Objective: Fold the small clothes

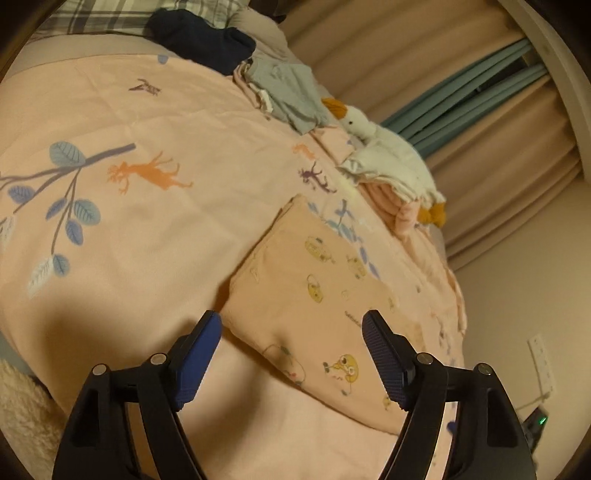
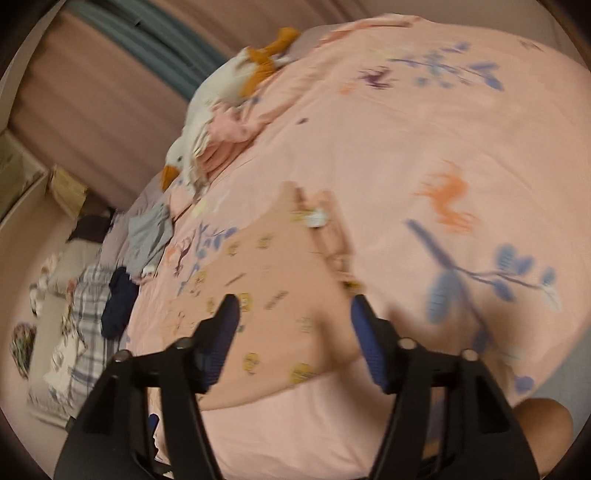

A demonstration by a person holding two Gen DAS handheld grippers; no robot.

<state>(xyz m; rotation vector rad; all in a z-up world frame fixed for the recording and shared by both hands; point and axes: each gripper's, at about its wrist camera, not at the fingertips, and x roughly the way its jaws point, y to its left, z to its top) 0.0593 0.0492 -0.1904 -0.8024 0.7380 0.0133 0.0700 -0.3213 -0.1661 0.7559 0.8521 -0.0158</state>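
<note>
Peach cotton with yellow cartoon prints: the garment (image 1: pixel 314 295) is seen lying folded flat on the pink bedspread (image 1: pixel 147 221), toward the bed's edge on the curtain side. No earlier view is given, so only the present arrangement is recorded.

Left gripper (image 1: pixel 291 325): fingers spread wide, blue pads apart, nothing pinched. It is held above the garment's near corner; contact with the cloth cannot be confirmed.

Right gripper (image 2: pixel 295 306): fingers likewise spread, nothing clamped between them. It is poised over the garment (image 2: pixel 273 295) from the opposite side (view heavily blurred, so fine detail is not readable). A white tag or snap is noted at the garment's far end, where the fabric narrows.

Other items on the bed: a white goose toy (image 1: pixel 391 155) with orange beak and feet, resting on a pink folded stack (image 1: pixel 388 206) near the curtain (image 1: pixel 461 110); a grey garment (image 1: pixel 288 92) beyond it; a navy item (image 1: pixel 207 37) near the plaid pillow (image 1: pixel 110 14).
</note>
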